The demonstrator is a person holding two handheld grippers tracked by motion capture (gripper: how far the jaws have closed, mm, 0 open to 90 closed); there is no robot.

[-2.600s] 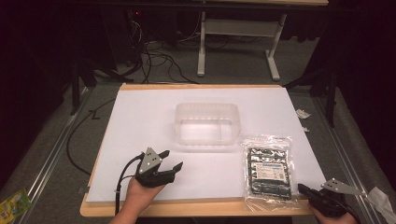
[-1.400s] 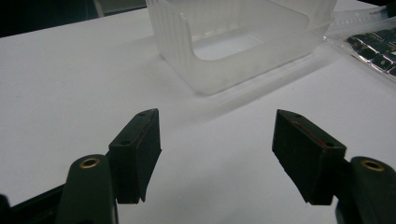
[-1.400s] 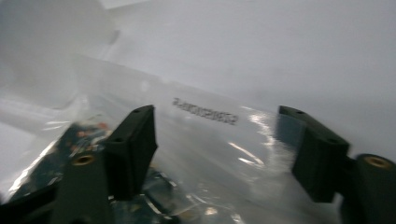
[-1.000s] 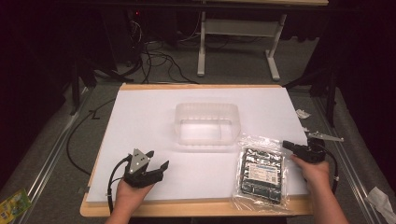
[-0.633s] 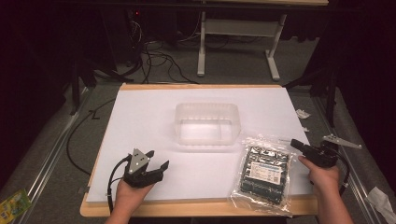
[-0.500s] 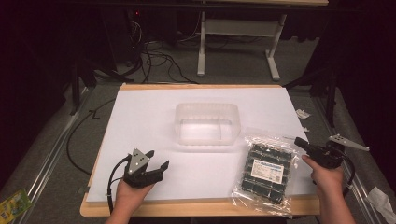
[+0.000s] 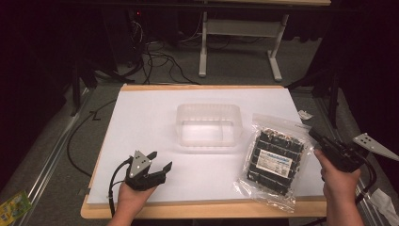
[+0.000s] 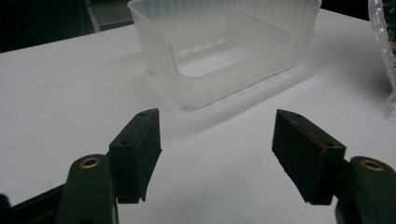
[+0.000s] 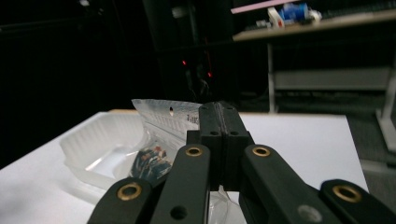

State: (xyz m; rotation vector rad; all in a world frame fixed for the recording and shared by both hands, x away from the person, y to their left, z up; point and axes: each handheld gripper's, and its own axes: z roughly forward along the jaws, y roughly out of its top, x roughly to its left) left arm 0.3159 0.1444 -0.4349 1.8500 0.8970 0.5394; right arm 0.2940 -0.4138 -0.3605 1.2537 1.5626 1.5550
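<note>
The clear bag of dark parts (image 7: 274, 157) lies on the white counter (image 7: 141, 122) just to the right of the translucent plastic bin (image 7: 208, 125), its upper left corner close to the bin's right wall and its far end lifted slightly. The right gripper (image 7: 316, 138) has its fingers pressed together on the bag's upper right edge; the right gripper view shows the sealed strip of the bag (image 9: 163, 116) pinched between them, with the bin (image 9: 93, 140) beyond and to the left. The left gripper (image 7: 159, 161) rests low on the counter, in front of the bin and to its left, with its fingers (image 8: 140, 149) spread wide and empty, facing the bin's near wall (image 8: 219, 79). Judgement: the step in hand is the pick-up of the bag, grip secured but the bag not yet clear of the counter. The next move calls for raising the bag, carrying it left over the bin's rim and lowering it inside; the bag looks about as long as the bin, so it may need tilting or folding in, and the left gripper is placed to steady the bin.
</note>
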